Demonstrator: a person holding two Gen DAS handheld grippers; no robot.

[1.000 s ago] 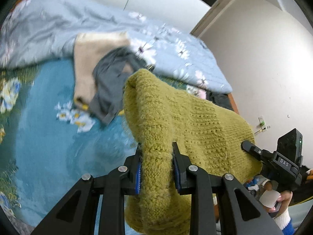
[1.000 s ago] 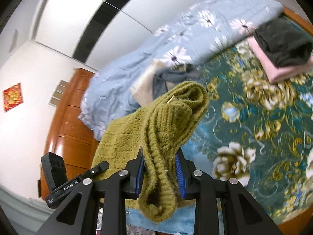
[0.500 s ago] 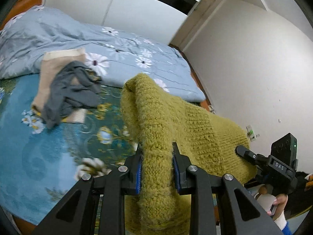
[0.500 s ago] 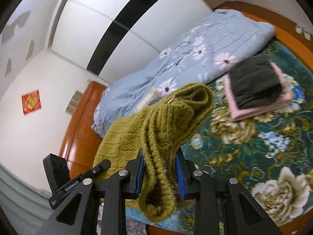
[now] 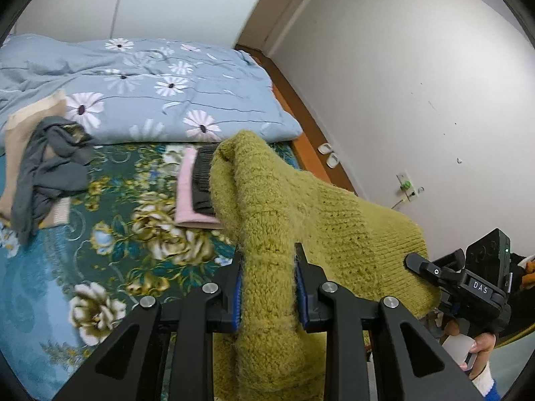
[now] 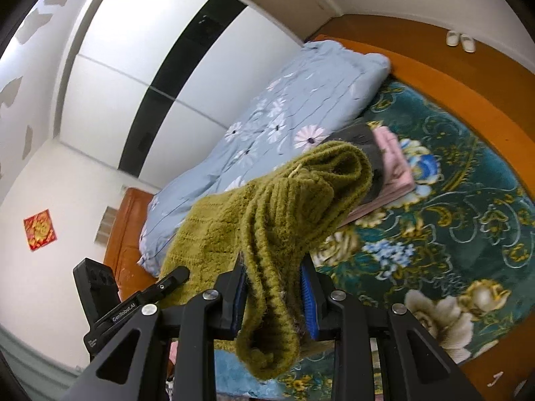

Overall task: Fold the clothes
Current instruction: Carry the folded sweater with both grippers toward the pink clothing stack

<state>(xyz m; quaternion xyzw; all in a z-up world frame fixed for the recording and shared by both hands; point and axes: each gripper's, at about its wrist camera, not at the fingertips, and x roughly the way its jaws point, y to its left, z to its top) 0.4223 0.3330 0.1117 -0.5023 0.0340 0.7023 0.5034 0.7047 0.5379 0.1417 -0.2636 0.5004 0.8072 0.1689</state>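
An olive-green knitted sweater point(image 5: 284, 220) hangs in the air between my two grippers, above the near edge of the bed. My left gripper point(image 5: 267, 267) is shut on one bunched end of it. My right gripper point(image 6: 274, 277) is shut on the other bunched end point(image 6: 284, 220). In the left wrist view the right gripper point(image 5: 468, 284) shows at the lower right, held by a hand. In the right wrist view the left gripper point(image 6: 133, 304) shows at the lower left.
The bed has a dark teal floral cover point(image 5: 110, 234). A folded pink and dark grey stack point(image 5: 195, 193) lies on it, also in the right wrist view point(image 6: 388, 167). A loose grey garment on beige cloth point(image 5: 43, 173) lies left. A blue daisy quilt point(image 5: 150, 83) lies behind.
Both grippers have swung right along the bed with the sweater. The pink and grey stack now sits just behind the sweater; the grey and beige pile has shifted left.
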